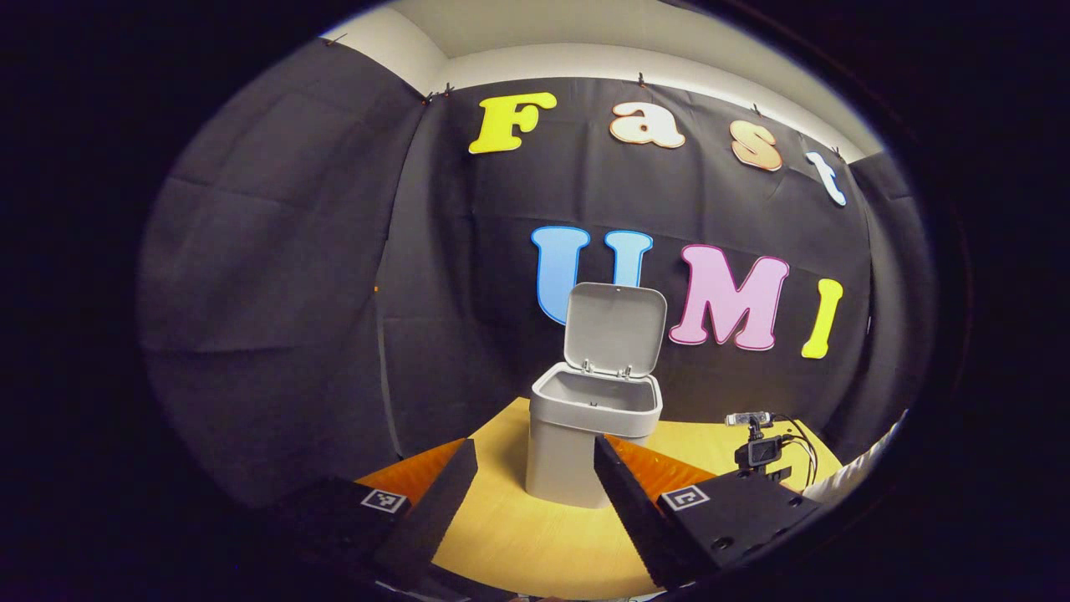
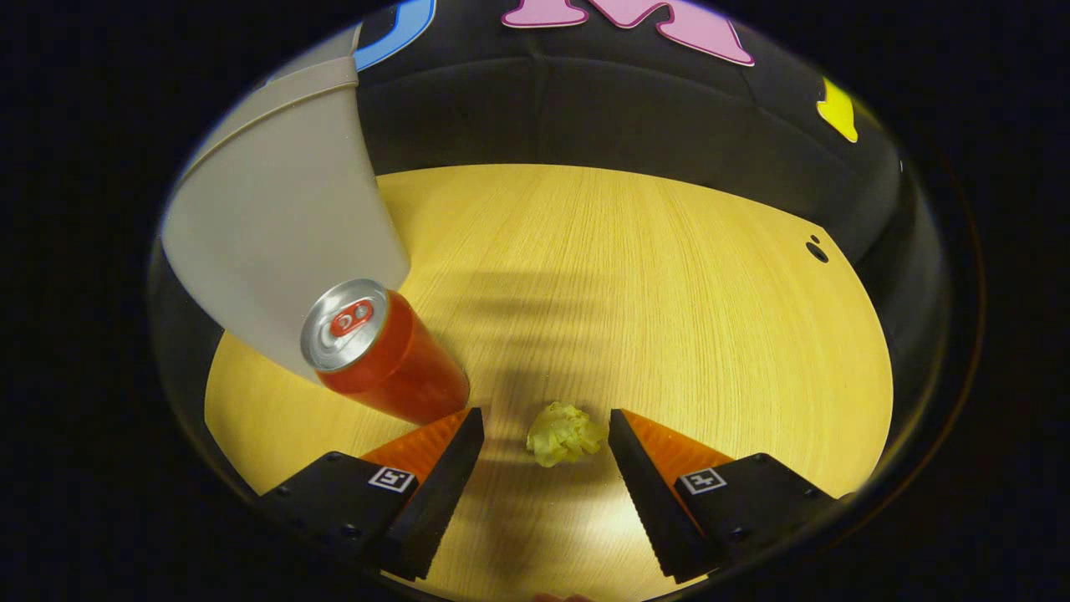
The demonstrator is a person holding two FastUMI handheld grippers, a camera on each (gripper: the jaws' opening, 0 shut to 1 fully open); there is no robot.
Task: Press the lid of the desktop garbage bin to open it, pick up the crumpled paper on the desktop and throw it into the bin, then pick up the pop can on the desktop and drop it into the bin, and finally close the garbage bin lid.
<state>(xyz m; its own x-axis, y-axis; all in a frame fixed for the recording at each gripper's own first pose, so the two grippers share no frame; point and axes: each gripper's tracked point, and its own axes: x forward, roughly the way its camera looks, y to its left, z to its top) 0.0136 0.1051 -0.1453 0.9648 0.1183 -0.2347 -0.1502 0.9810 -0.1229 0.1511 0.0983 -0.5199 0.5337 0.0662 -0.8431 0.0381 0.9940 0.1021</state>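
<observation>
The grey desktop bin (image 1: 585,435) stands on the wooden table with its lid (image 1: 615,328) swung up and back, the inside showing. My left gripper (image 1: 535,456) is open just in front of the bin, holding nothing. In the right gripper view, a yellow crumpled paper ball (image 2: 564,433) lies on the table between the tips of my open right gripper (image 2: 545,428), apart from both fingers. A red pop can (image 2: 384,355) stands upright just left of that gripper, beside the bin's wall (image 2: 276,217).
A small camera on a stand with cables (image 1: 761,447) sits at the table's right rear, and a white sleeve edge (image 1: 865,464) shows beyond it. The black cloth wall closes the table (image 2: 652,276) behind. A dark hole (image 2: 817,249) marks the table's far right.
</observation>
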